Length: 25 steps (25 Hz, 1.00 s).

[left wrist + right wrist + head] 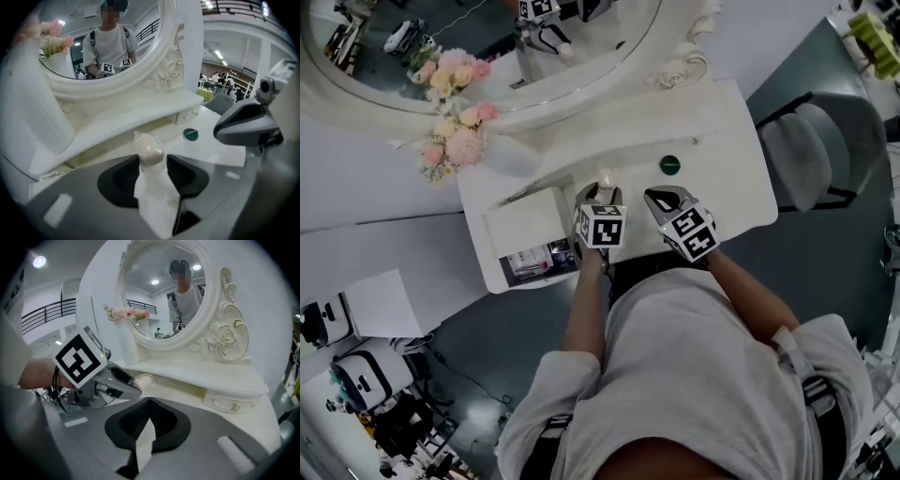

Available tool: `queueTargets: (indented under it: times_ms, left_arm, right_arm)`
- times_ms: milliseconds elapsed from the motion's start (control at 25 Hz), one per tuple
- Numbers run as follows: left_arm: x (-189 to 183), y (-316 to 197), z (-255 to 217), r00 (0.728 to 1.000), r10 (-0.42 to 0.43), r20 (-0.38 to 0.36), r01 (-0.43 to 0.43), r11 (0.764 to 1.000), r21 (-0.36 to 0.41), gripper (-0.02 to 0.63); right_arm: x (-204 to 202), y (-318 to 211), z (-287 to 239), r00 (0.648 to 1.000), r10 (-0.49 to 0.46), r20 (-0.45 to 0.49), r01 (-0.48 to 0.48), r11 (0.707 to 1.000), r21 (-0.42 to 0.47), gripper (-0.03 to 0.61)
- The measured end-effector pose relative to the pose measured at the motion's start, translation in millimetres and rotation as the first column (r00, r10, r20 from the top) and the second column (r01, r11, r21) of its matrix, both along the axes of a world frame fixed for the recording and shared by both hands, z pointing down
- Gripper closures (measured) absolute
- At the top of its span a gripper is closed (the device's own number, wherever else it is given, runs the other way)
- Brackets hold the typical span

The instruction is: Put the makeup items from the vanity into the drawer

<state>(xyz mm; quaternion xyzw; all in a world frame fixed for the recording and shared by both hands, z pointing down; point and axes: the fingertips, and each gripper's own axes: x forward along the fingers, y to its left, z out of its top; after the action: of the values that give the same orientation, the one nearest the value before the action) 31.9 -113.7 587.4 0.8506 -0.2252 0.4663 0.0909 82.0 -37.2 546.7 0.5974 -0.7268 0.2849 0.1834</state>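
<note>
My left tongs (151, 164) are clamped on a beige egg-shaped makeup sponge in clear wrap (149, 147), over the white vanity top (727, 173). My right tongs (149, 401) are beside them, pinched together and empty. Farther off, a dark green round compact (669, 165) lies on the vanity.

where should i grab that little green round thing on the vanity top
Probably by its rim, jaws straddling the green disc from straight above: it lies flat and low on the vanity top, so a sideways approach finds little edge. Its round shape suits any jaw angle.
</note>
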Motion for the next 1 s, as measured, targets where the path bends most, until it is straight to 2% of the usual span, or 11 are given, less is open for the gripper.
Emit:
queueTargets:
  times_ms: [240, 440, 640, 840, 1000]
  left_arm:
    - [-20, 1, -24, 0.995, -0.088, -0.043, 0.089, 0.996, 0.026, 0.43]
    - [-41, -1, -36, 0.987, -0.148, -0.058, 0.151, 0.987, 0.056, 0.431]
    - [-81, -1, -43, 0.961, -0.269, -0.07, 0.274, 0.959, 0.077, 0.431]
    - [-119, 4, -55, 0.918, -0.376, -0.131, 0.383, 0.923, 0.038, 0.431]
    - [-153, 7, -63, 0.897, -0.414, -0.154, 0.425, 0.904, 0.048, 0.431]
  right_arm:
    - [-19, -21, -10, 0.994, -0.106, -0.005, 0.106, 0.994, 0.033, 0.58]
    - [-38, -36, -13, 0.989, -0.15, 0.019, 0.149, 0.988, 0.051, 0.58]
    - [-78, -46, -10, 0.958, -0.286, 0.026, 0.284, 0.957, 0.05, 0.58]
    - [-117, -56, -13, 0.927, -0.374, 0.027, 0.373, 0.926, 0.058, 0.58]
    - [-150, -66, -16, 0.9, -0.434, 0.036, 0.431, 0.9, 0.068, 0.58]
